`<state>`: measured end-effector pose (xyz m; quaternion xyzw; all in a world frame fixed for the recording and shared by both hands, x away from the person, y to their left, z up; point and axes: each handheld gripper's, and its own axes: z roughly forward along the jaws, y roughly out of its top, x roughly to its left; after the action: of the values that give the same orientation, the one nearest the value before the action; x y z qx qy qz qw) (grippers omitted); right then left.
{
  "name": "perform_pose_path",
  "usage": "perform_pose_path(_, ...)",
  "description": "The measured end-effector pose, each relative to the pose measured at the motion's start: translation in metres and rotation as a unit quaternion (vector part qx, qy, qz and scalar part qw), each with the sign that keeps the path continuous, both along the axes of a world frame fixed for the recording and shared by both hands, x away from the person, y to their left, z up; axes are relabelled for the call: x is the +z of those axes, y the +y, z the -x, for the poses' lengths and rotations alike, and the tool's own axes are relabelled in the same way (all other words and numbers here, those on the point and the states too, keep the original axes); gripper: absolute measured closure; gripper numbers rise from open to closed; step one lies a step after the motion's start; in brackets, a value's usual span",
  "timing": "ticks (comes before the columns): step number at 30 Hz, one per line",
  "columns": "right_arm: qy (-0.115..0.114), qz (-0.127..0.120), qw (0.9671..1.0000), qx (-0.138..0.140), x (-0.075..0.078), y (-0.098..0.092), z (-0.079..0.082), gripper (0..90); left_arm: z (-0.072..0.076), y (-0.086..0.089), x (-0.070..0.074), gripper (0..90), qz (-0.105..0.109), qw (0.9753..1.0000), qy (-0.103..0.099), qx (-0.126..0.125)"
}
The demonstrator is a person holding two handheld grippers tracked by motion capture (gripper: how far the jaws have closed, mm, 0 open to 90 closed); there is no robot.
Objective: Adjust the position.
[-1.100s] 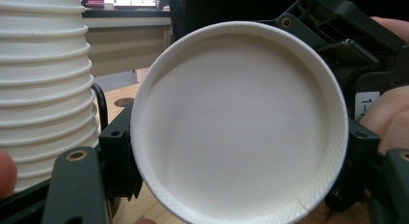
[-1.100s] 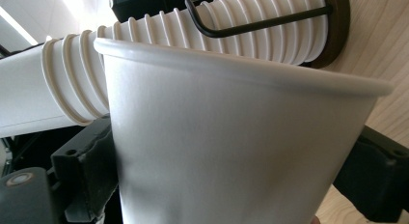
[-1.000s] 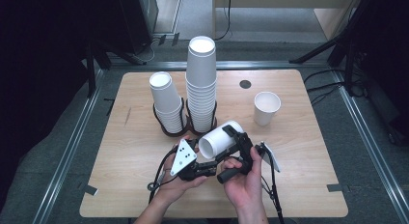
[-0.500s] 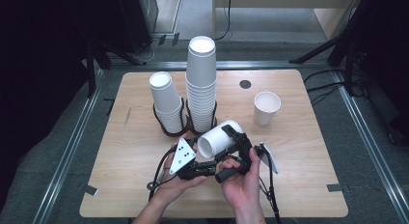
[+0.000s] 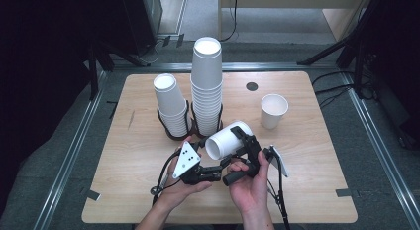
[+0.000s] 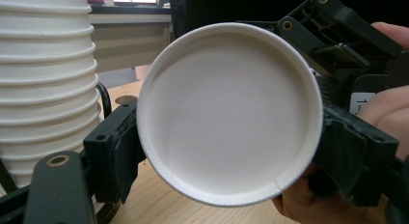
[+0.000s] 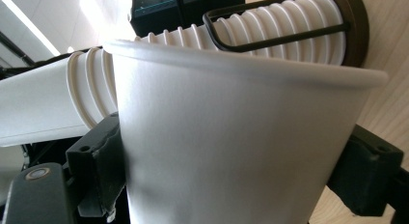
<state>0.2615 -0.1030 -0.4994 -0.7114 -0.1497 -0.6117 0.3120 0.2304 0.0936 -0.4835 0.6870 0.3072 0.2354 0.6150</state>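
White paper cup (image 5: 228, 140) lies sideways, clamped by the right gripper (image 5: 246, 149), mouth toward seven o'clock so the open left gripper (image 5: 218, 170) can take it.

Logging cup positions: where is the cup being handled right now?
In the high view the cup lies on its side, held by the right gripper above the table's near centre, just in front of the tall stack.

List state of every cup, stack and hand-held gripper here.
White paper cup in hand: on its side, clamped by the right hand-held gripper, mouth toward the left one.
Left hand-held gripper: jaws flank the cup's rim, contact unclear.
Tall white cup stack: upright in black wire holder.
Shorter white cup stack: upright, leaning slightly.
Lone white paper cup: upright, empty.
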Motion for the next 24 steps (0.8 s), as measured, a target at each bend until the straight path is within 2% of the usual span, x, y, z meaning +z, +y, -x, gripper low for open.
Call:
perform_pose_path(5, -0.010, 0.007, 0.9998, -0.016, 0.002, -0.003, -0.002, 13.5, -0.001, 0.001, 0.000, 15.3, 0.004, 1.0000, 0.006, 0.001)
perform_pose_path(8, -0.023, 0.014, 0.9994, -0.021, 0.005, -0.007, -0.003, 13.5, -0.001, 0.003, 0.001, 14.8, 0.005, 1.0000, 0.007, 0.003)
perform_pose_path(15, -0.050, 0.039, 0.9968, -0.049, 0.015, -0.019, -0.004, 13.6, 0.000, 0.003, 0.002, 13.3, 0.008, 0.9999, 0.008, 0.002)
perform_pose_path(18, -0.064, 0.054, 0.9944, -0.065, 0.022, -0.025, -0.005, 13.6, 0.001, 0.004, 0.003, 13.2, 0.010, 0.9999, 0.014, -0.002)
perform_pose_path(20, -0.070, 0.069, 0.9923, -0.074, 0.026, -0.029, -0.005, 13.7, 0.001, 0.004, 0.004, 11.5, 0.005, 0.9998, 0.022, -0.002)
perform_pose_path(24, -0.097, 0.106, 0.9853, -0.092, 0.035, -0.035, -0.004, 13.7, 0.001, 0.004, 0.003, 10.4, -0.011, 0.9995, 0.028, 0.002)
